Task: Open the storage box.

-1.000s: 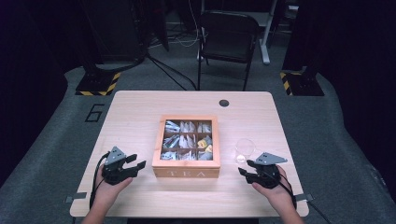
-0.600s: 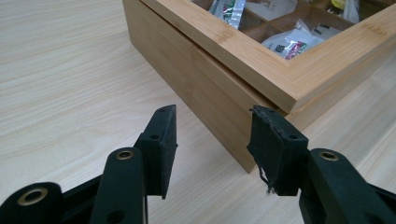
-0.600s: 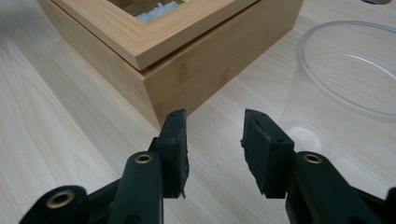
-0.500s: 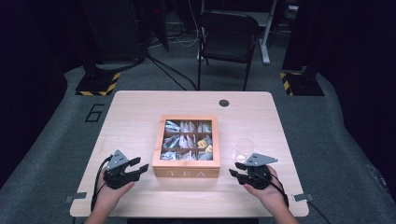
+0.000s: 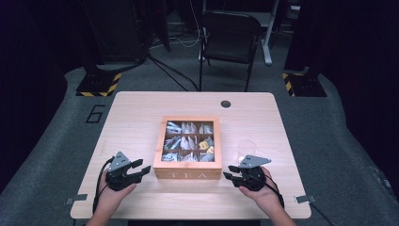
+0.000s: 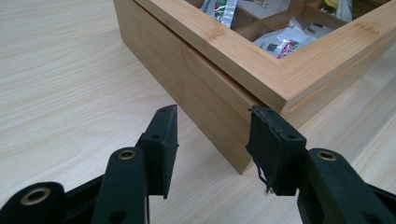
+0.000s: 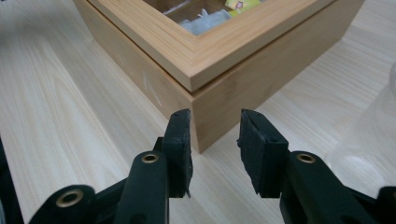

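Observation:
A wooden tea box (image 5: pixel 188 175) marked TEA sits mid-table, its glass-topped lid down, with several tea bags in its compartments. My left gripper (image 5: pixel 142 170) rests on the table just left of the box's front left corner. It is open, and its jaws have just been closing with nothing between them. In the left gripper view the left gripper (image 6: pixel 212 112) points at the box (image 6: pixel 201 70) corner. My right gripper (image 5: pixel 229 172) lies off the front right corner, open, jaws also just narrowing on nothing. In the right gripper view the right gripper (image 7: pixel 215 114) faces the box (image 7: pixel 261 74) corner.
A clear glass (image 5: pixel 248 146) stands right of the box, close behind my right hand, and shows as a blurred clear shape (image 7: pixel 373 135) in the right gripper view. The light wooden table (image 5: pixel 136 117) has a black round grommet (image 5: pixel 226 104) at the back. A chair (image 5: pixel 230 37) stands behind it.
My right gripper has slid left toward the box's front right corner. Both grippers' jaws stand narrower than before. The left hand has stayed put.

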Action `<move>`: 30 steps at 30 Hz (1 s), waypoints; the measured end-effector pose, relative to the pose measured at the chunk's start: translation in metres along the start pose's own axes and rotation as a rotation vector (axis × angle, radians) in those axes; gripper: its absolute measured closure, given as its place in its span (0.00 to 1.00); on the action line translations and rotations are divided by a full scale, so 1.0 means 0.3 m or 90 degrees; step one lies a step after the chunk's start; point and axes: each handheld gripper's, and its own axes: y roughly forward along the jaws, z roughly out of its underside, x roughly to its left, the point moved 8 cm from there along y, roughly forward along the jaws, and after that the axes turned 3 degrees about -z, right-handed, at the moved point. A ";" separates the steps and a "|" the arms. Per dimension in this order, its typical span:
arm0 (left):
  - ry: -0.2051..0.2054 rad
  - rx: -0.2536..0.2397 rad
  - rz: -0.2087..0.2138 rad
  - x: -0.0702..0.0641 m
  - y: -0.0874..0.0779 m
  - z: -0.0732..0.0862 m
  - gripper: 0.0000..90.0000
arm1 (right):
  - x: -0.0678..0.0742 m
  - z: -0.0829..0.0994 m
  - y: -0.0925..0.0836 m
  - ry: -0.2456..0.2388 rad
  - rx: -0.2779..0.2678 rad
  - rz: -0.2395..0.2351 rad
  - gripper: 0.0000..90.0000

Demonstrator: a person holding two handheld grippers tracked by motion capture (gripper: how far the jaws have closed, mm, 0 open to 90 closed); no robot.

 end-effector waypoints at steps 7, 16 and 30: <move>0.002 -0.001 0.001 -0.005 0.002 0.001 0.58 | 0.016 -0.020 0.014 -0.004 -0.007 -0.014 0.74; 0.005 -0.008 0.001 -0.011 -0.006 0.002 0.59 | 0.015 -0.030 0.039 -0.007 -0.001 -0.028 0.77; 0.013 -0.014 0.017 -0.042 -0.016 -0.003 0.60 | 0.020 -0.061 0.033 -0.011 -0.022 -0.035 0.79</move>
